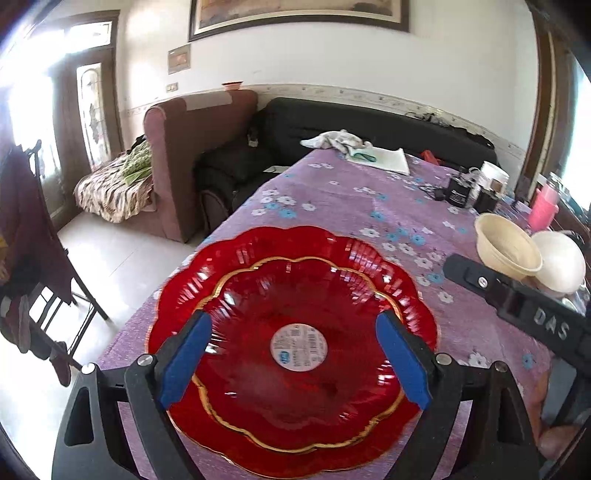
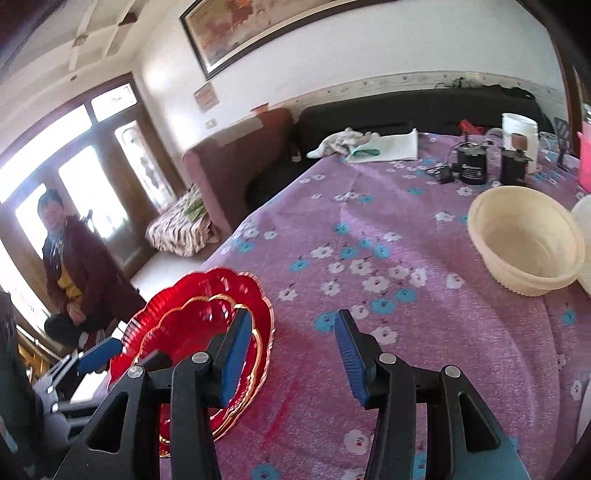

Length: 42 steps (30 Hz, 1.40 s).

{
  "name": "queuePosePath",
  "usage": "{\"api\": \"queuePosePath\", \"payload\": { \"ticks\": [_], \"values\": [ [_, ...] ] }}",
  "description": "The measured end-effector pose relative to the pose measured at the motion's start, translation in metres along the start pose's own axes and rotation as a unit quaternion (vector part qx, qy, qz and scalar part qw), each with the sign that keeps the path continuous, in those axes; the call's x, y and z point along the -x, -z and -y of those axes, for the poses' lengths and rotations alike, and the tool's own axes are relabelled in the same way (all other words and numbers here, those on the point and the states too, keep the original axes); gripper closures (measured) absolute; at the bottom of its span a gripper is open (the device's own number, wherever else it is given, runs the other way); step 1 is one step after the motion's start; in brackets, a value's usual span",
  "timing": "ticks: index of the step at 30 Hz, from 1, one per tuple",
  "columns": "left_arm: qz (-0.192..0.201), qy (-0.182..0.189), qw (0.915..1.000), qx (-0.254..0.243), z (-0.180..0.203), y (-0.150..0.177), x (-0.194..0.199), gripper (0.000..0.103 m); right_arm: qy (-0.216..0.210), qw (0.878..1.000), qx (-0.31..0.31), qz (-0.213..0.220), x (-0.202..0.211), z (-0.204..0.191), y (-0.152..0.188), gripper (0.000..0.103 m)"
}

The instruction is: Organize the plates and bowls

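Red scalloped glass plates (image 1: 291, 295) stacked w/ gold rims, ribbed cream bowl (image 2: 524, 243) nearby

You face a white wall (image 1: 332, 59) hung with a large dark-framed painting (image 1: 299, 14), a patterned border strip running beneath it. Against that wall stand a long black sofa (image 1: 369, 122) and, to its left, a maroon upholstered armchair (image 1: 184, 147) with a zebra-print throw (image 1: 110, 192) spilling beside it. Pale floor tiles (image 1: 122, 251) gleam under strong daylight from the brown-framed glass door (image 2: 92, 155) at left. The table wears a purple floral cloth (image 2: 406, 295).
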<state>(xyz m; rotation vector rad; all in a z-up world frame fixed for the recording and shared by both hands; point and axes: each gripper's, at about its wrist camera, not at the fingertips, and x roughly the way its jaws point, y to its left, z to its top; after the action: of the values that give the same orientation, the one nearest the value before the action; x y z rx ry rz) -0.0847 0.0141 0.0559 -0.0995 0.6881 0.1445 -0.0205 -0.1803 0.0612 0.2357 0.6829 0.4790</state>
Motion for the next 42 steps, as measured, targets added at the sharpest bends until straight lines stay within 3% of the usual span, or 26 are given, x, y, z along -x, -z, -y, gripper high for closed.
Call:
{"api": "queuePosePath", "payload": {
  "ticks": [8, 13, 23, 28, 32, 35, 38, 42],
  "values": [
    [-0.005, 0.027, 0.9995, -0.018, 0.017, 0.002, 0.002, 0.013, 0.017, 0.999, -0.043, -0.008, 0.002, 0.022, -0.002, 0.052],
    [0.002, 0.039, 0.999, -0.022, 0.023, 0.003, 0.006, 0.013, 0.031, 0.996, -0.08, -0.009, 0.016, 0.039, 0.001, 0.045],
    [0.0, 0.084, 0.9946, -0.061, 0.058, 0.022, 0.016, 0.013, 0.056, 0.992, -0.112, -0.026, 0.044, 0.062, 0.03, 0.045],
    [0.003, 0.109, 0.9879, -0.11, 0.093, 0.045, 0.021, 0.013, 0.07, 0.991, -0.115, -0.01, 0.069, 0.068, 0.041, 0.045],
    [0.025, 0.097, 0.982, -0.16, 0.12, 0.058, 0.027, 0.009, 0.091, 0.989, -0.115, 0.018, 0.095, 0.078, 0.047, 0.045],
    [0.034, 0.118, 0.9797, -0.159, 0.124, 0.06, 0.032, 0.009, 0.107, 0.987, -0.116, 0.042, 0.118, 0.087, 0.05, 0.045],
    [0.016, 0.118, 0.978, -0.171, 0.13, 0.061, 0.027, 0.008, 0.116, 0.984, -0.123, 0.057, 0.136, 0.099, 0.054, 0.045],
    [-0.01, 0.127, 0.9805, -0.149, 0.125, 0.057, 0.016, 0.008, 0.124, 0.979, -0.141, 0.075, 0.162, 0.116, 0.065, 0.045]
  ]
}}
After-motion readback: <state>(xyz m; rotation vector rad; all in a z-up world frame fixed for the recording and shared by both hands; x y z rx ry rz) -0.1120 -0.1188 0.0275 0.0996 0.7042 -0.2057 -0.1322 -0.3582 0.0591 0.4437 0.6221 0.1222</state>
